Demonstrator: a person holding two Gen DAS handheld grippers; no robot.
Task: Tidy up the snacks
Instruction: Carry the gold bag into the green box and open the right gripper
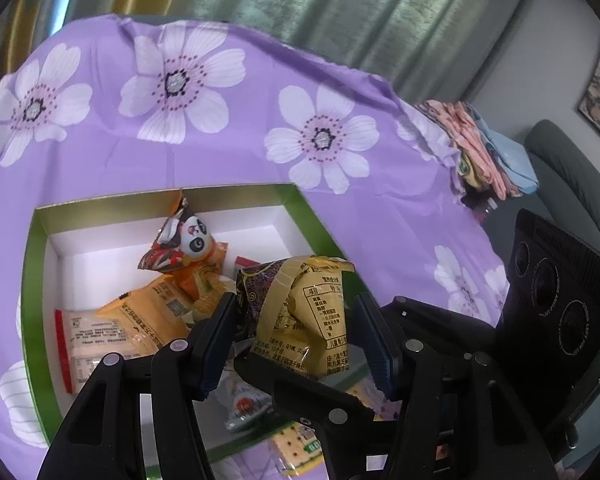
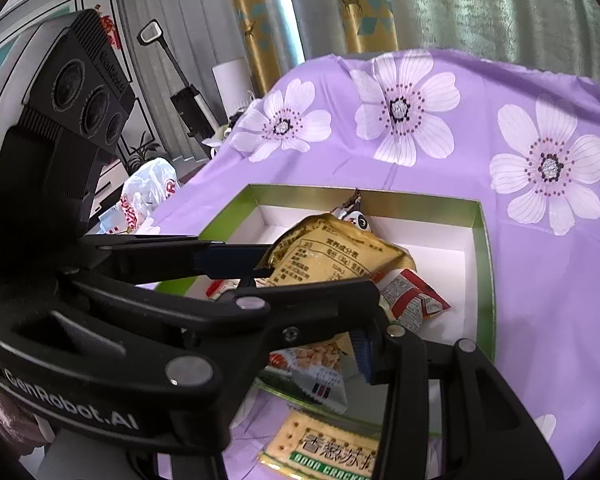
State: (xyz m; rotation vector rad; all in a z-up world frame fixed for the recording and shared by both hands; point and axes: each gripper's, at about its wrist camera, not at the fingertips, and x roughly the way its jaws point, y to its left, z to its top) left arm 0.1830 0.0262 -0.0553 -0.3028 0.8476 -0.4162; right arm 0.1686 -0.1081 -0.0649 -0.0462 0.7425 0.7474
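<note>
A green-rimmed box (image 1: 40, 216) with a white inside holds several snack packets, among them a panda packet (image 1: 188, 236) and an orange one (image 1: 152, 304). My left gripper (image 1: 296, 340) is open around a yellow and dark packet (image 1: 304, 320) over the box's right part; its jaws stand apart from the packet's sides. The other gripper's black arm crosses below it. In the right wrist view the same yellow packet (image 2: 336, 260) sits over the box (image 2: 484, 264). My right gripper (image 2: 312, 304) reaches under it; its fingers look apart, with the packet's edge between them.
A cracker packet (image 2: 332, 452) lies on the purple flowered cloth (image 1: 220, 152) in front of the box. A red packet (image 2: 412, 300) lies inside the box. Folded clothes (image 1: 480, 148) sit at the cloth's right edge. A plastic bag (image 2: 148, 192) lies off the left side.
</note>
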